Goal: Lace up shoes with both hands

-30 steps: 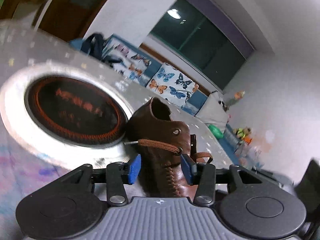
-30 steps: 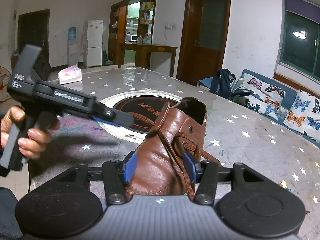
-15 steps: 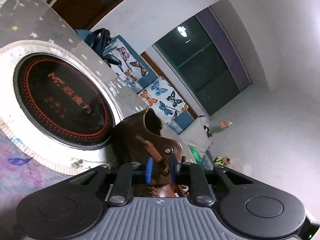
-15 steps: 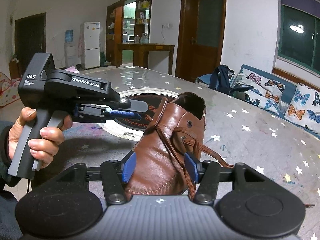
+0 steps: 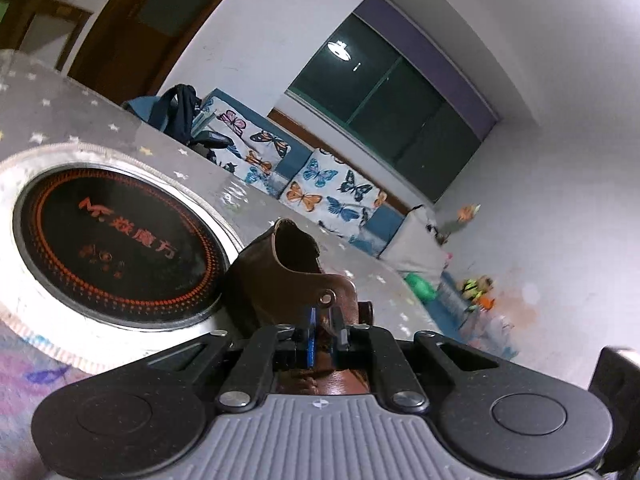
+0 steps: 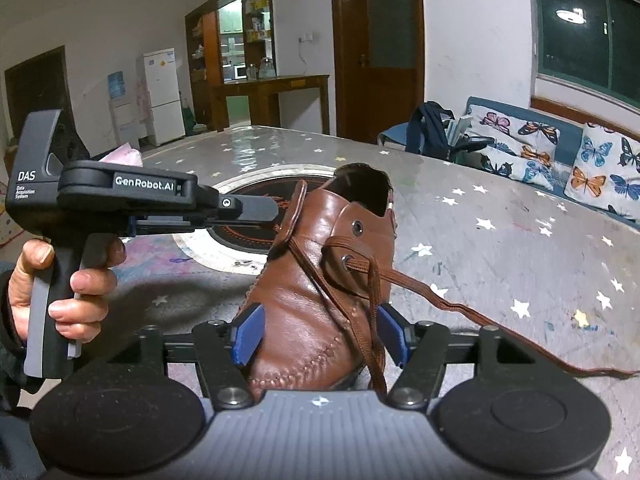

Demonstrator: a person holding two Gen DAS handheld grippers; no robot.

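Shoe (image 6: 320,288) mid-table (image 6: 520,240) | your left gripper (image 5: 323,330) — clamped on lace (image 6: 400,276) beside top eyelet | your right gripper (image 6: 320,334) — jaws just widening, straddling shoe, pads clear

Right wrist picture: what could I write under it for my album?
Brown shoe stands between the right gripper open jaws, lace trailing over the starry table.

Shoe (image 6: 320,280) on surface (image 6: 500,248), just before the round inset burner (image 5: 116,236); lace (image 6: 460,308) trailing right; sofa (image 6: 552,148) behind the surface.
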